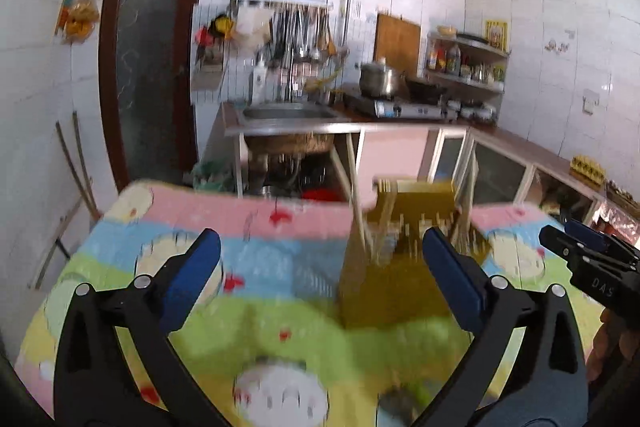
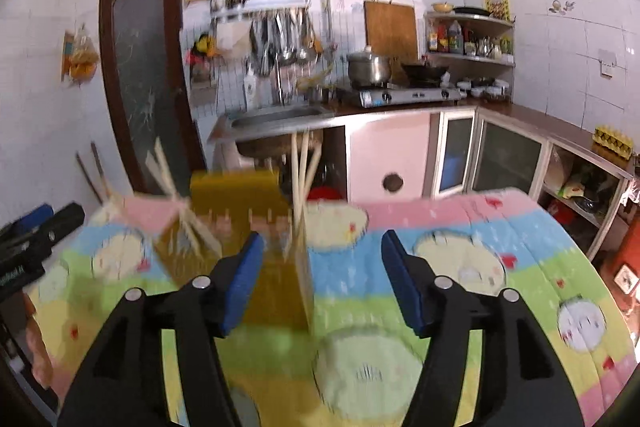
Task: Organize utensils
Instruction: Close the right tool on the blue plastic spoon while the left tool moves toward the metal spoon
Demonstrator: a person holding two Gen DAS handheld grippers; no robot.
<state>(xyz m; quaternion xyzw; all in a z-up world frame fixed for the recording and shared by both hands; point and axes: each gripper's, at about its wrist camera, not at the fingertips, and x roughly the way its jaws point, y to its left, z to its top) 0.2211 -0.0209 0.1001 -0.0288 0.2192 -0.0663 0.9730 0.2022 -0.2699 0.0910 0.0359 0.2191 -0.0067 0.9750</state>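
Left wrist view: left claw spread wide, empty, hovering over the worktop with its cartoon-print cloth. Olive-yellow utensil holder standing toward the far edge, right of centre — pale chopsticks upright in it, more sticks at its right side, blurred. Right claw visible at right edge; cannot tell from here whether apart or together.

Right wrist view: right claw also spread wide, clamped on nothing. Holder near the far-left part of the worktop. Chopsticks upright in one compartment, another bunch splayed out at the left side. Compartment count unclear — motion blur.

Progress, judged: chopsticks already in the holder; no loose utensils seen on the cloth. Likely near the end, maybe straightening the splayed bunch.
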